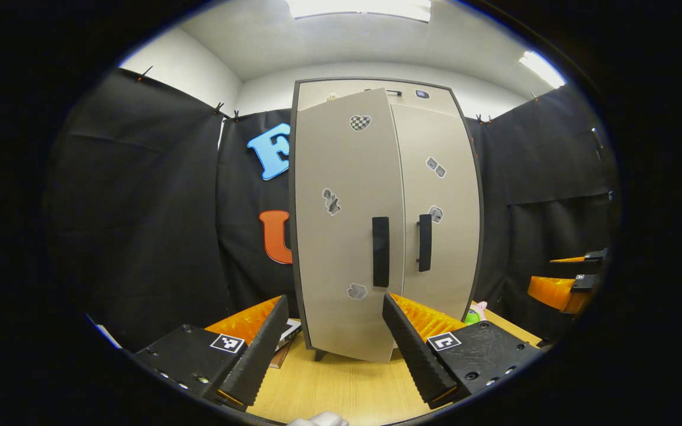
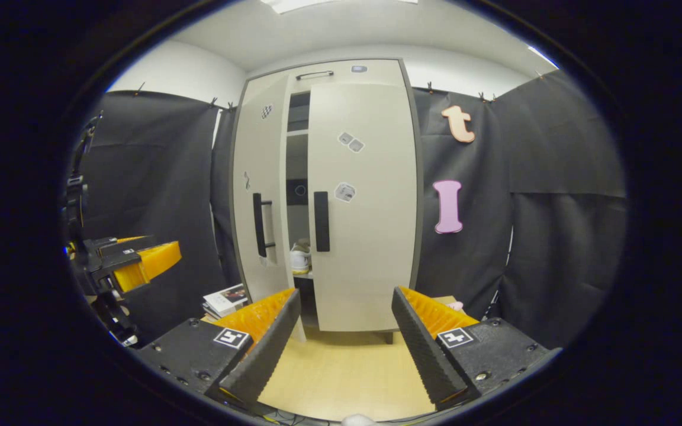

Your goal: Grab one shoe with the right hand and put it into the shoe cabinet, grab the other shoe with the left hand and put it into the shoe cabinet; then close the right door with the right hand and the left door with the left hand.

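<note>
**Nearly done: left door ajar, right door almost home**

Straight ahead of the left gripper [image 1: 329,355], in the left gripper view, the shoe cabinet [image 1: 385,219] is seen standing upright on the wooden surface [image 1: 341,387]. Its left door [image 1: 344,236] is swung partly outward, its lower edge lying between the gripper's widely parted, empty fingers. The left door's black handle [image 1: 380,251] runs vertically, just above and between the fingertips. The right door [image 1: 444,225] lies flatter against the cabinet. The right gripper [image 1: 572,275] is glimpsed far off to the right, well apart from the cabinet.

In the right gripper view, the right gripper [image 2: 347,349] is likewise spread wide and holds nothing. A narrow dark gap is left between the two doors, and a white shoe [image 2: 301,257] is visible through it on a shelf inside. The left gripper [image 2: 134,260] is seen at the left edge, beside a stack of books [image 2: 225,300]. The left door is judged to be the remaining step, and the left gripper is the nearer one to push it.
</note>
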`<state>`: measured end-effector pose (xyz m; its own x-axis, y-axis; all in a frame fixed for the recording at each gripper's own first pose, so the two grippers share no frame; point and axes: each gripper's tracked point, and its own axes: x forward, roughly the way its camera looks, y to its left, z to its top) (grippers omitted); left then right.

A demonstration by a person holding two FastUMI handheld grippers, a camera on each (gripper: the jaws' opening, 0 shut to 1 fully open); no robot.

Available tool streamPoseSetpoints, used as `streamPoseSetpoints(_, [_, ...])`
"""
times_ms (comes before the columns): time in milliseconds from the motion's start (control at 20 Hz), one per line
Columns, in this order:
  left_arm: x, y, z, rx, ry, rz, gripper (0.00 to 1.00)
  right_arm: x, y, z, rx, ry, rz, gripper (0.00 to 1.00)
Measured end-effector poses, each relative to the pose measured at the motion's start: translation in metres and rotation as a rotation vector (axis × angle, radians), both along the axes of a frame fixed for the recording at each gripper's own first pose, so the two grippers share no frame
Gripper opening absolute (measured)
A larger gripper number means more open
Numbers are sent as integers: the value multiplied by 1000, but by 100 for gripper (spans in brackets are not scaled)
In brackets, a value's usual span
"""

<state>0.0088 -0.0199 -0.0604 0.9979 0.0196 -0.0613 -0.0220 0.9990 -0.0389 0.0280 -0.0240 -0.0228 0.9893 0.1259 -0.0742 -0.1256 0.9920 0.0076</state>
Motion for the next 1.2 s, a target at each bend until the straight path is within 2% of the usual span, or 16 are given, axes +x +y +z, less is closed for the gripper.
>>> streamPoseSetpoints(600, [-13,5,-1,-10,4,-6,96,-11,7,1,-12,-9,-16,98])
streamPoseSetpoints(850, [-15,4,0,-6,5,-13,96,-10,5,0,-8,-6,-24,100])
streamPoseSetpoints(900, [-15,3,0,-6,4,-14,100,-11,5,0,-8,-7,-26,99])
streamPoseSetpoints(950, [-16,2,0,-7,6,-16,96,-12,5,0,-9,-8,-27,99])
streamPoseSetpoints(1050, [-16,1,2,-10,4,-20,100,-12,5,0,-9,-11,-30,99])
streamPoseSetpoints(1100, [-17,1,2,-9,3,-22,96,-12,5,1,-9,-13,-31,99])
streamPoseSetpoints(1200, [-19,0,1,-6,4,-26,96,-13,4,1,-7,-14,-34,99])
